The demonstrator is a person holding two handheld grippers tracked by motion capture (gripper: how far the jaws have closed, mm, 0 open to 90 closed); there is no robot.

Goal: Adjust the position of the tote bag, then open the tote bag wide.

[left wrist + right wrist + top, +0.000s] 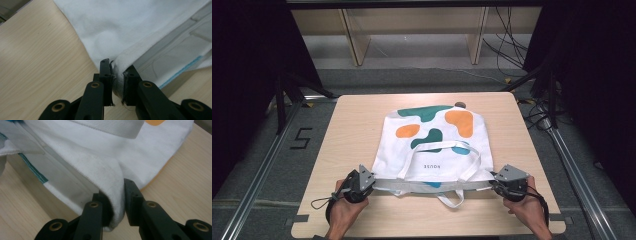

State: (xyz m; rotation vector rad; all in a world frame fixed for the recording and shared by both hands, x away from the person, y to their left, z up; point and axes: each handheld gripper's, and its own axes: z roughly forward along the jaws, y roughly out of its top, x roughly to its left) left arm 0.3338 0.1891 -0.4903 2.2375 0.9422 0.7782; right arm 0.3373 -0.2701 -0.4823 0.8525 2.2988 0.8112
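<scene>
- High view: a white tote bag (432,145) with green, orange and blue blotches lies flat on the wooden desk (352,130), its open edge toward the person; its straps (452,197) trail over the near edge
- Left tool (373,184) sits at the bag's near left corner; right tool (493,183) at the near right corner
- Left gripper view: the jaws pinch a bunched fold of the bag's hem (119,82)
- Right gripper view: the jaws are pressed onto the bag's corner (113,195); cloth fills the gap
</scene>
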